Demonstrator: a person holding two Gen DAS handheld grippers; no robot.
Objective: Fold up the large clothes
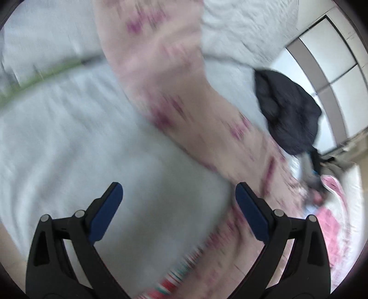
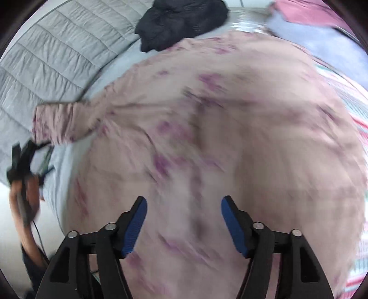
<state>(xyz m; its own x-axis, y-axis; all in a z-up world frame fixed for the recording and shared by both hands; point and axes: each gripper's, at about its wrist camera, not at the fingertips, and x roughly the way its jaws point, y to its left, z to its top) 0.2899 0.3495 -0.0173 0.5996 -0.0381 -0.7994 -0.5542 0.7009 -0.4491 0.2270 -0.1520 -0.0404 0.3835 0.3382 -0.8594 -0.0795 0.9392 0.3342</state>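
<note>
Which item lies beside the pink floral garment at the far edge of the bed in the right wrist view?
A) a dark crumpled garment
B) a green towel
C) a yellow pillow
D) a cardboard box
A: a dark crumpled garment sits at the top of the right wrist view, its lower edge meeting the pink floral garment spread on the bed.

Garment (image 2: 230, 128): pale pink w/ purple-magenta floral blotches, blurred. Bed sheet (image 1: 69, 138): light grey-white; thin green stripe (image 1: 41, 77) nr its left edge. Quilted cover (image 2: 57, 50): grey, stitched rows. Crumpled cloth (image 2: 181, 23) at bed's far edge: black. Striped fabric (image 2: 349, 110) at right edge: red, white, teal. Grippers' pads (image 2: 135, 230): blue on black fingers.
</note>
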